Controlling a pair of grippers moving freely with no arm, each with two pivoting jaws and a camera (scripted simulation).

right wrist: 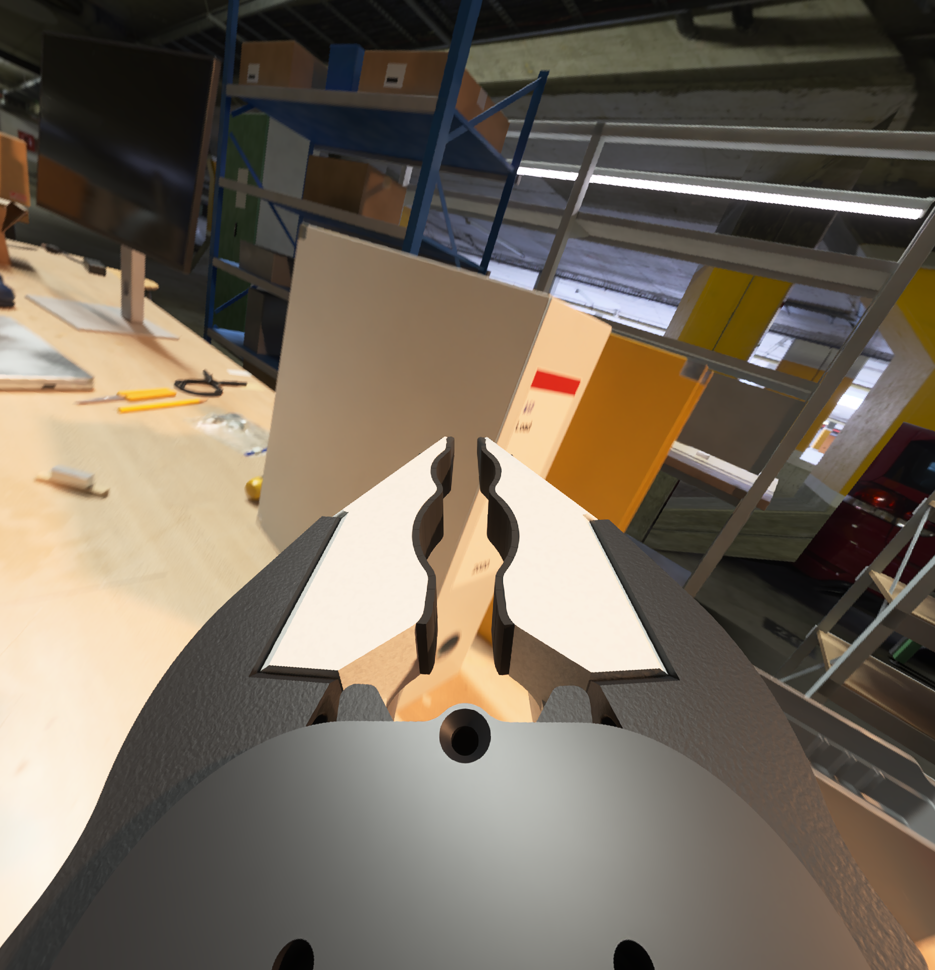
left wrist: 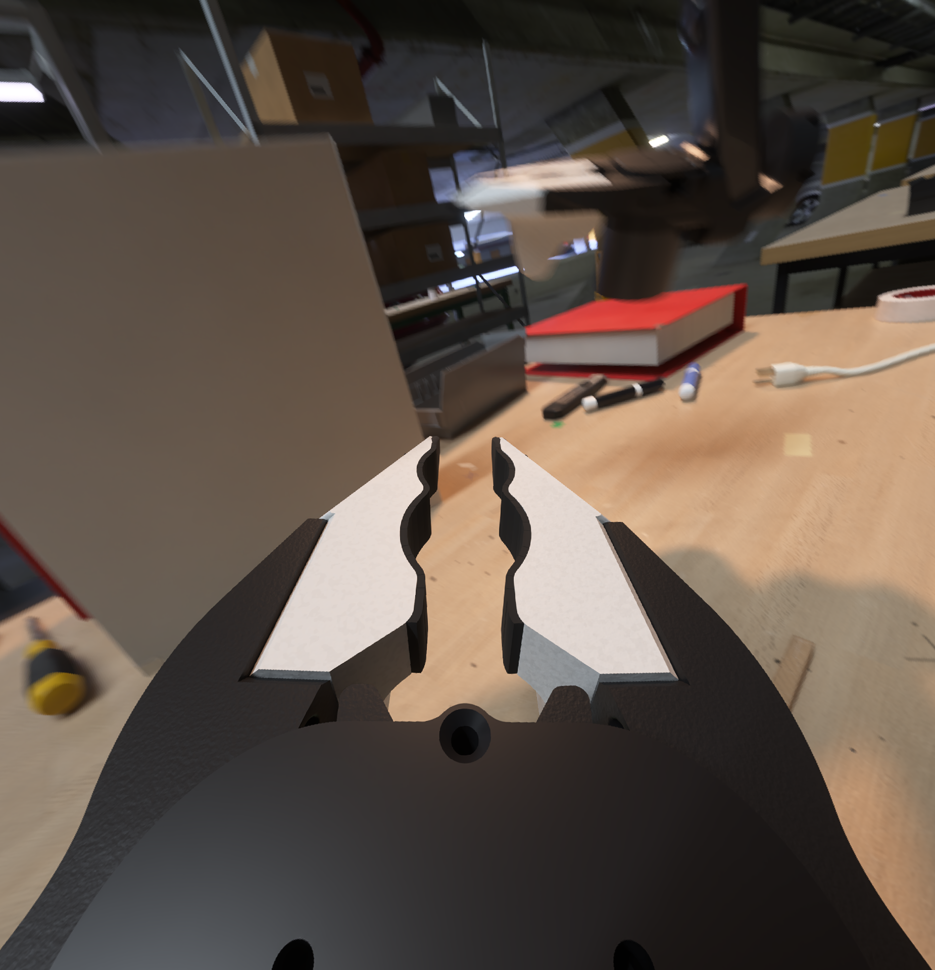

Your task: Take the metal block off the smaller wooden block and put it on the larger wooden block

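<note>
In the right wrist view a small grey metal block [right wrist: 71, 475] lies on a thin flat wooden block [right wrist: 90, 490] on the table, far to the left. My right gripper [right wrist: 465, 446] is well away from it and points at a tall cardboard box [right wrist: 402, 378]. Its jaws stand a narrow gap apart with nothing between them. My left gripper [left wrist: 465, 446] is open and empty above bare tabletop. A thin wooden piece [left wrist: 794, 665] lies flat on the table to its right. I cannot tell which wooden block that piece is.
The left wrist view shows a red book [left wrist: 633, 328], markers [left wrist: 620, 394], a white plug [left wrist: 782, 375], a tape roll [left wrist: 914, 303], a yellow screwdriver [left wrist: 53, 677] and the cardboard box [left wrist: 182, 367]. The right wrist view shows a monitor [right wrist: 124, 152], yellow tools [right wrist: 145, 399] and the table's right edge.
</note>
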